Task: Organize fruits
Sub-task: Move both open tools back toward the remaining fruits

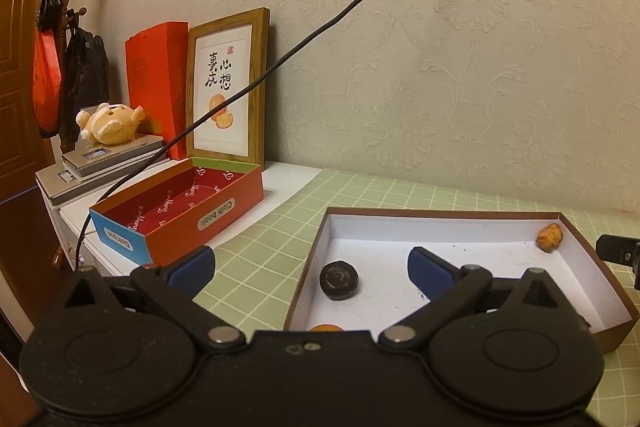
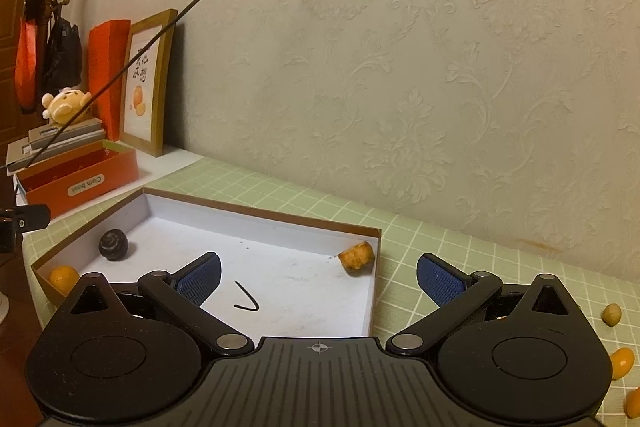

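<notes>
- In the white tray (image 2: 280, 223) on the green checked tabletop (image 2: 440, 247) lie three fruits: a dark round one (image 2: 113, 245) near the left wall, an orange one (image 2: 64, 277) in the near left corner, and a rough brownish piece (image 2: 357, 256) in the far right corner.
- More fruit lies loose on the tabletop right of the tray: a pale round one (image 2: 611, 314) and an orange oval (image 2: 621, 361) nearer, well apart from the tray.
- The left tongs (image 1: 310, 273) are spread wide and hold nothing; one tip hangs over the tray floor, the other over the cloth.
- The right tongs (image 2: 318, 279) are likewise spread and empty, straddling the tray's right wall.
- The fruits look small and light. The round ones will likely roll; best pinch them across the middle, gently.
- The brownish piece looks dry or crumbly, so a soft grip on its flatter sides seems wise.
- A red box (image 1: 188, 207) stands open at far left, empty.
</notes>
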Demonstrator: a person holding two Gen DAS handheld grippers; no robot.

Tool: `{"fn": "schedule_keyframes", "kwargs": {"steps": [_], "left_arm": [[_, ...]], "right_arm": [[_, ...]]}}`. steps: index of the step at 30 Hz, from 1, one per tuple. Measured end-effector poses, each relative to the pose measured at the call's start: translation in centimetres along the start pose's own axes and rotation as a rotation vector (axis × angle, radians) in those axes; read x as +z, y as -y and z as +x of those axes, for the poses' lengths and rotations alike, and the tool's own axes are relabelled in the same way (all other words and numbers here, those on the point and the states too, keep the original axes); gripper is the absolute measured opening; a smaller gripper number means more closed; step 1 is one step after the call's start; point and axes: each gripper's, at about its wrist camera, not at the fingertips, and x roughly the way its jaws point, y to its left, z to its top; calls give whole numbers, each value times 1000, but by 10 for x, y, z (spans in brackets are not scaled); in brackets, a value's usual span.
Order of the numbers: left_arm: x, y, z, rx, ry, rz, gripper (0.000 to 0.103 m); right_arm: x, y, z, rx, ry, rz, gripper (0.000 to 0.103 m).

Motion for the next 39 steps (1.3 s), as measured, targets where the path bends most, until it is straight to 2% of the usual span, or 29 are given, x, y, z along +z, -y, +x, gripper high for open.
{"fn": "schedule_keyframes", "kwargs": {"steps": [5,12,25,34,39], "left_arm": [[0,-1,-2,-11,-17,-15,97],[2,7,-5,-8,-6,23,97],[11,13,-22,-2,20,17,97],[15,24,-35,-36,19,-42,97],[15,42,-34,-68,16,-22,97]], "right_arm": [[1,1,-3,1,-4,-4,103],[1,0,-6,2,-6,0,103],[1,5,-24,6,3,-6,103],[0,13,-39,7,22,-17,103],[-6,18,-47,1,28,-43,103]]}}
